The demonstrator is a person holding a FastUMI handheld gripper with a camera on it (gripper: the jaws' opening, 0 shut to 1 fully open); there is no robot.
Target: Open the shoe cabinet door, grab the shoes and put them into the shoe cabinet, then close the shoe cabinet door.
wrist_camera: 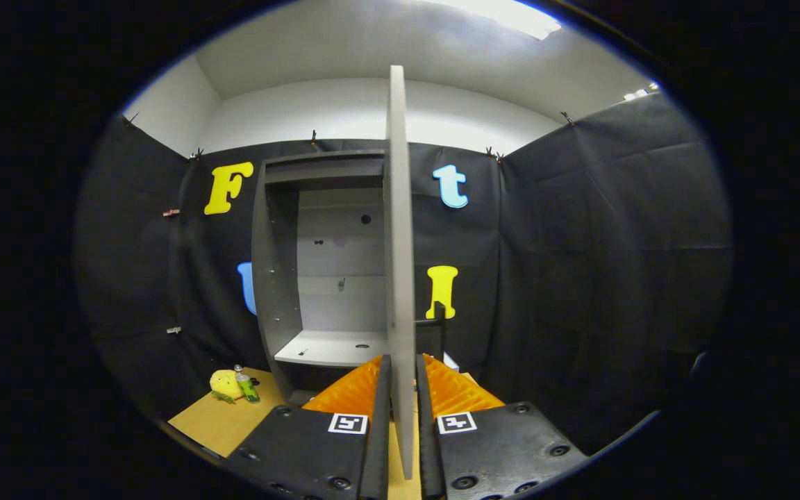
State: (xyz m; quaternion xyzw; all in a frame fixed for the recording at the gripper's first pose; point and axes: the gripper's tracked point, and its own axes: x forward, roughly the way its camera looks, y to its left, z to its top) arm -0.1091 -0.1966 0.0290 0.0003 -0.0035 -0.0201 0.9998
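Gripper view looks straight along the edge of the shoe cabinet door point(398, 264), which stands upright and swung open, seen end-on as a thin grey slab. The gripper point(400, 389) is level and pointed at the cabinet, its two fingers closed onto the door's lower edge, one pressing each face. Just beyond and left of the door, the shoe cabinet point(282, 278) stands open, grey inside, with a pale shelf point(330, 347). Left of its base, on the wooden floor board point(223, 417), lie a yellow plush toy point(224, 384) and a small bottle point(246, 385).
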